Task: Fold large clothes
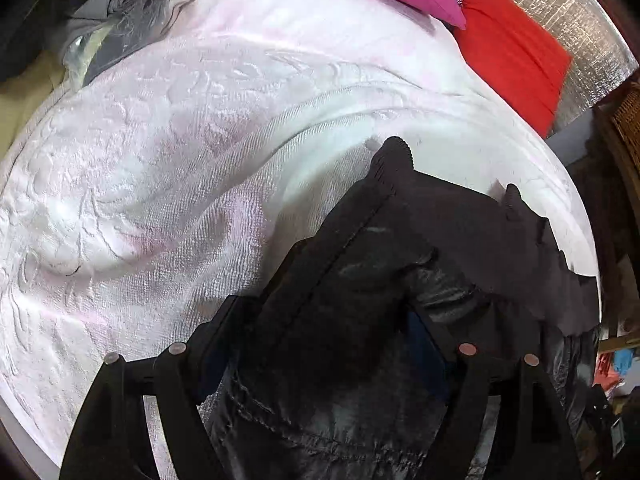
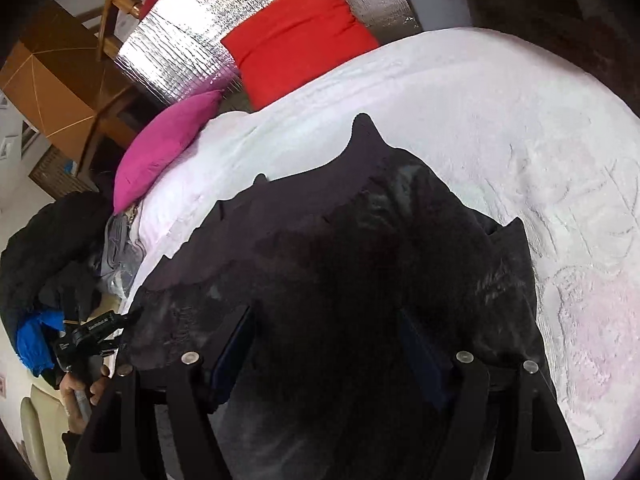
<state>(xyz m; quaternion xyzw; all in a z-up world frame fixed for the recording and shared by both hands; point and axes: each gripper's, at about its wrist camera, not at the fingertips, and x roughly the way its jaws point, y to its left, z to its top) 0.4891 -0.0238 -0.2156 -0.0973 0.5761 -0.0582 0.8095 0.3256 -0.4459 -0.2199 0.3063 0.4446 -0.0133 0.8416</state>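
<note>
A black padded jacket (image 1: 400,240) lies bunched on the white textured bedspread (image 1: 160,160). Its shiny quilted cloth fills the space between the fingers of my left gripper (image 1: 328,312), which is shut on it and points steeply down. In the right wrist view the same jacket (image 2: 360,240) spreads wide over the bedspread (image 2: 480,120) and covers my right gripper (image 2: 326,320), which is shut on a thick fold. The fingertips of both grippers are hidden under the cloth. The left gripper (image 2: 100,332) also shows at the lower left, held by a hand (image 2: 84,392) at the jacket's edge.
A pink cushion (image 2: 168,148) and a red cushion (image 2: 296,28) lie at the head of the bed against silver foil padding (image 2: 180,40). A heap of dark and grey clothes (image 2: 48,248) sits beside the bed. Wooden furniture (image 2: 60,72) stands beyond.
</note>
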